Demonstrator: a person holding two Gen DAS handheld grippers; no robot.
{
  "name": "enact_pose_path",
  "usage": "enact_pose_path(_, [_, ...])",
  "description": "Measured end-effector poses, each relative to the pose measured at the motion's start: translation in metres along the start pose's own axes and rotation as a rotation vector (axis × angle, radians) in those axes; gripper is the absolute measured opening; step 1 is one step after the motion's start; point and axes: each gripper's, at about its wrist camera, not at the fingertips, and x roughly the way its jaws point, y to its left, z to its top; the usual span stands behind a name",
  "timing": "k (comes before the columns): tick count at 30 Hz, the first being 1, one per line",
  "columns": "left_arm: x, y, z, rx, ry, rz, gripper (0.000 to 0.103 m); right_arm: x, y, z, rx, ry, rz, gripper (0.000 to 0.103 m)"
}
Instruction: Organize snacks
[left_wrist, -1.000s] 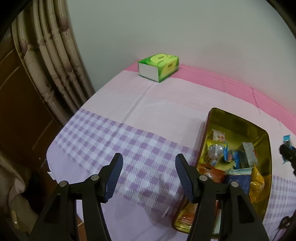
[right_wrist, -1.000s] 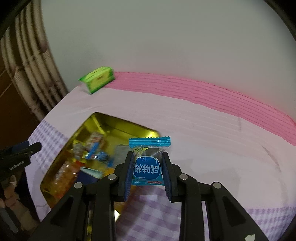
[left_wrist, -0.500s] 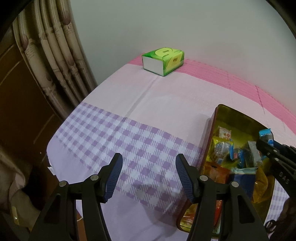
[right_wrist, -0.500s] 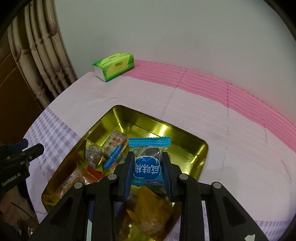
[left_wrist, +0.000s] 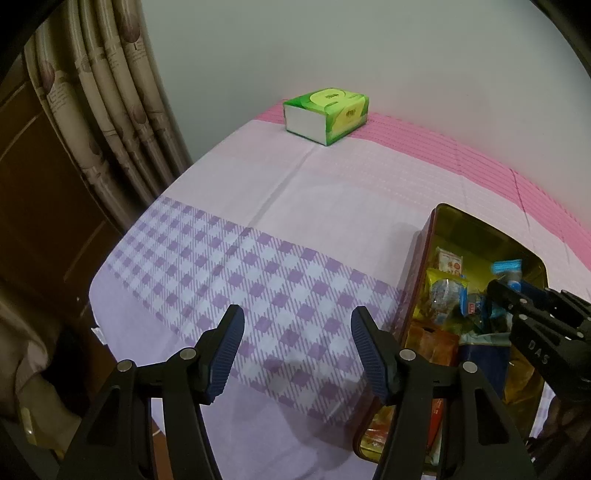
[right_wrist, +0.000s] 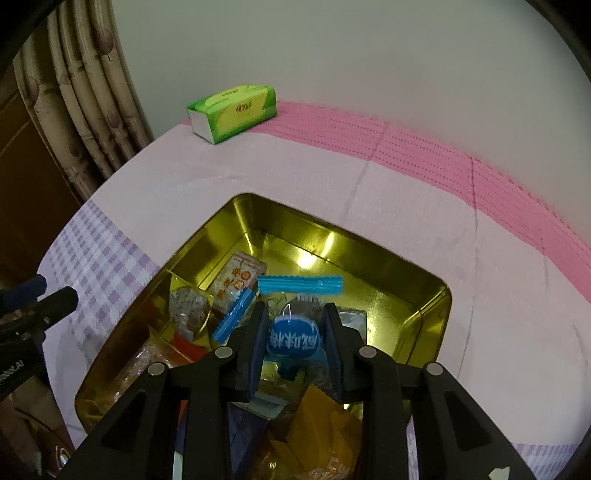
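Over the gold tin (right_wrist: 424, 291), right tongs (right_wrist: 295, 341) clamped on a blue packet (right_wrist: 293, 338), held above the snacks (right_wrist: 236, 280) heaped at the tin's near end. Step in hand, by the look of it: dropping the packet in. Next called for: lowering slightly over the bare far corner, then parting the jaws so it falls clear. Left tongs (left_wrist: 297, 349) spread wide, empty, hanging over the checked desk (left_wrist: 207, 258) beside the tin. Green tissue box (left_wrist: 327, 112) well apart, by the wall.

A plain pale wall (left_wrist: 369, 48) backs the table; beige patterned curtains (left_wrist: 110, 92) hang left.
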Motion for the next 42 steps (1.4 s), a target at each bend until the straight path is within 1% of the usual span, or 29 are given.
enact_pose_path(7, [-0.001,-0.005,-0.001,0.020,-0.003,-0.010,0.062,0.000,0.000,-0.001,0.002,0.002,-0.006,0.029])
enact_pose_path(9, [-0.003,-0.008,-0.002,0.037,-0.011,-0.011,0.064,-0.002,0.000,-0.001,0.010,-0.002,-0.002,0.038])
enact_pose_path(10, [-0.005,-0.010,-0.003,0.046,-0.016,-0.011,0.064,-0.004,-0.001,-0.001,0.013,-0.005,0.001,0.041])
enact_pose_path(14, [-0.008,-0.015,-0.004,0.069,-0.028,-0.009,0.065,-0.016,-0.001,-0.003,0.016,-0.032,0.008,0.056])
enact_pose_path(17, [-0.010,-0.017,-0.005,0.077,-0.028,-0.012,0.065,-0.030,-0.002,-0.005,0.029,-0.053,0.018,0.062])
enact_pose_path(20, [-0.012,-0.019,-0.006,0.089,-0.029,-0.012,0.065,-0.045,-0.002,-0.009,0.045,-0.070,0.024,0.075])
enact_pose_path(27, [-0.017,-0.030,-0.009,0.137,-0.030,-0.010,0.067,-0.078,0.005,-0.033,0.035,-0.089,0.006,0.090])
enact_pose_path(34, [-0.018,-0.034,-0.010,0.157,-0.018,-0.020,0.067,-0.089,0.001,-0.066,0.095,-0.068,-0.013,0.096])
enact_pose_path(38, [-0.018,-0.035,-0.010,0.161,-0.018,-0.014,0.067,-0.085,-0.004,-0.078,0.102,-0.051,-0.049,0.098])
enact_pose_path(42, [-0.019,-0.036,-0.010,0.164,-0.023,-0.013,0.067,-0.083,-0.007,-0.082,0.126,-0.036,-0.032,0.098])
